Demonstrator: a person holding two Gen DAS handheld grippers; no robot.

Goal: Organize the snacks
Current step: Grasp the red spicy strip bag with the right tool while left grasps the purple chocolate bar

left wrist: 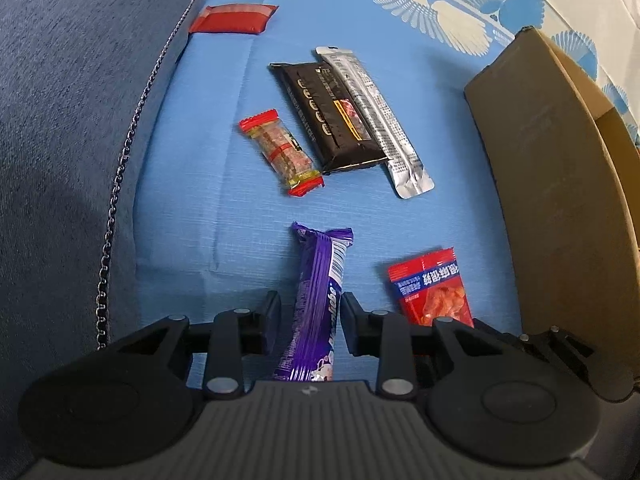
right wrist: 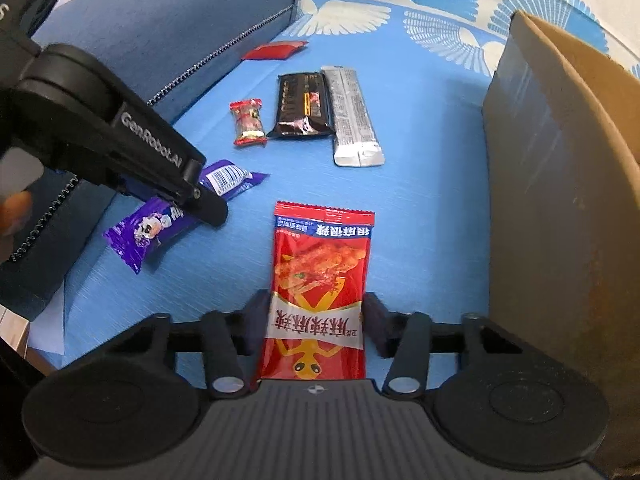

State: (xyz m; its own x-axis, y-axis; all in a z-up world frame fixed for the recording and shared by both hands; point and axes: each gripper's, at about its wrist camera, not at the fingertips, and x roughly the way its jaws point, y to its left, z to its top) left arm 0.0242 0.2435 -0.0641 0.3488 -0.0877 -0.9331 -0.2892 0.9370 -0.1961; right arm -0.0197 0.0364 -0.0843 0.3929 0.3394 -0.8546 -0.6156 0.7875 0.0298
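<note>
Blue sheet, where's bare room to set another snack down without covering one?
Bare blue sheet lies between the silver packet and the cardboard box, and left of the small red candy toward the dark blue cushion. It is crowded mid-sheet, where the black bar overlaps the silver packet.

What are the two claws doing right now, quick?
Left gripper: open, straddling the purple snack bar.
Right gripper: open, straddling the red snack packet.
</note>
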